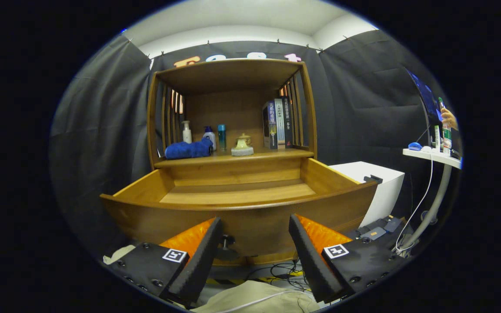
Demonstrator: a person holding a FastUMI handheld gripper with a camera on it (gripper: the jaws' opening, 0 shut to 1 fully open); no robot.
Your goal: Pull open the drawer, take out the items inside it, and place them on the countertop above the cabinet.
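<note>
The wooden cabinet's drawer (pixel 242 206) stands pulled far out towards me, and what I see of its floor is bare wood. Its dark knob (pixel 228 240) sits low on the drawer front, close beside my left finger. My gripper (pixel 255 219) is open, with its fingers spread in front of the drawer front and nothing held. On the countertop (pixel 233 158) above lie a blue towel (pixel 188 150), a white pump bottle (pixel 186 131), a blue-capped bottle (pixel 209 135), a teal bottle (pixel 222 137), a small teapot (pixel 242 144) and upright books (pixel 277 124).
A white box (pixel 376 182) stands right of the drawer. Further right, a stand's shelf (pixel 433 156) carries small items under a monitor (pixel 426 102), with a person's hand (pixel 449 117) beside it. Cables (pixel 276 269) and a beige cloth (pixel 255 298) lie below the drawer.
</note>
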